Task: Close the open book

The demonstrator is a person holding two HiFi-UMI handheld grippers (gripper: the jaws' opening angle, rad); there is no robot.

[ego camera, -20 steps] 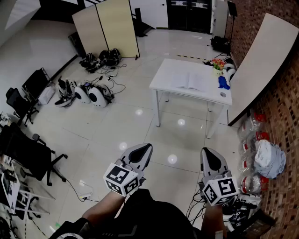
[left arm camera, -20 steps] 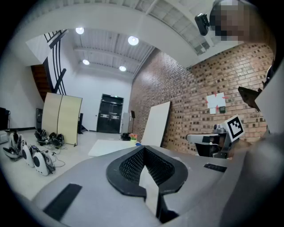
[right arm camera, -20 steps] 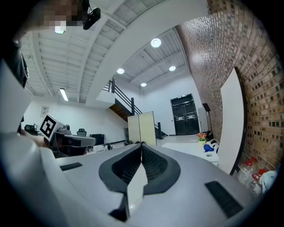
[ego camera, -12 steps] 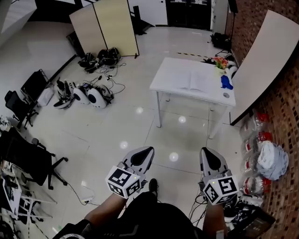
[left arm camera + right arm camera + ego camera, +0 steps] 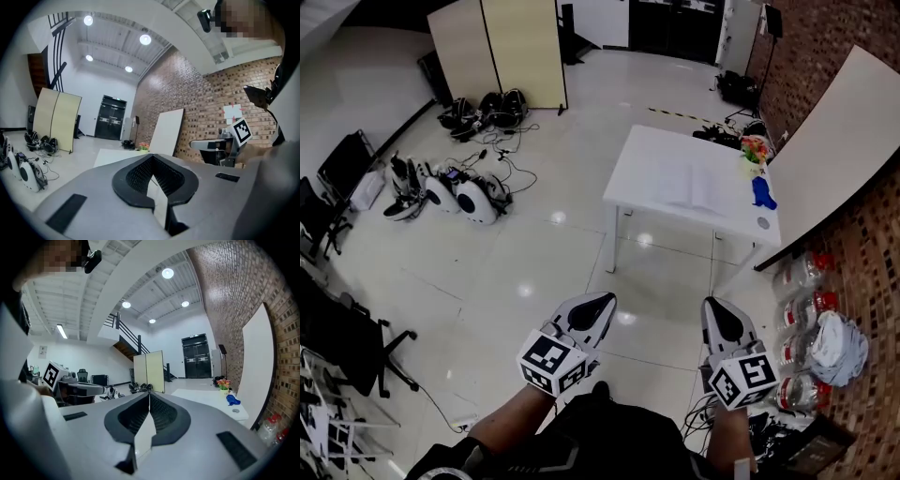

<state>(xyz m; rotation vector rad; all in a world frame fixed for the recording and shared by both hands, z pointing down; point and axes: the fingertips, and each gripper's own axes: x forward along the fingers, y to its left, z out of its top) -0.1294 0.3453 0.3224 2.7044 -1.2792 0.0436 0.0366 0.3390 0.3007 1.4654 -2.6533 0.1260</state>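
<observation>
Nearest to us, our two forearms reach out over the glossy pale floor, each hand carrying a gripper with its marker cube turned toward us. The left gripper points ahead and about level. In the left gripper view its jaws are clenched together at the tip with nothing between them. The right gripper is well apart to its right and dips slightly. Its jaws are also pressed tight together and empty. Both hang in the air above the floor and touch nothing.

At our near right, along the brick wall, stand clear plastic bottles and a pale bundle of cloth. At our near left are black office chairs.

Farther on, ahead and a little to the right, we see the white table, well apart from both grippers. The open book lies flat on it, pages up, in the table's right half. Right of the book, along the table's right edge, sit a small round thing at the near corner, a blue thing beyond it, and a bunch of flowers at the far corner. A large white board leans on the brick wall just right of the table.

On the far left, white and black gear lies on the floor among cables. Beyond it stands a beige folding screen.
</observation>
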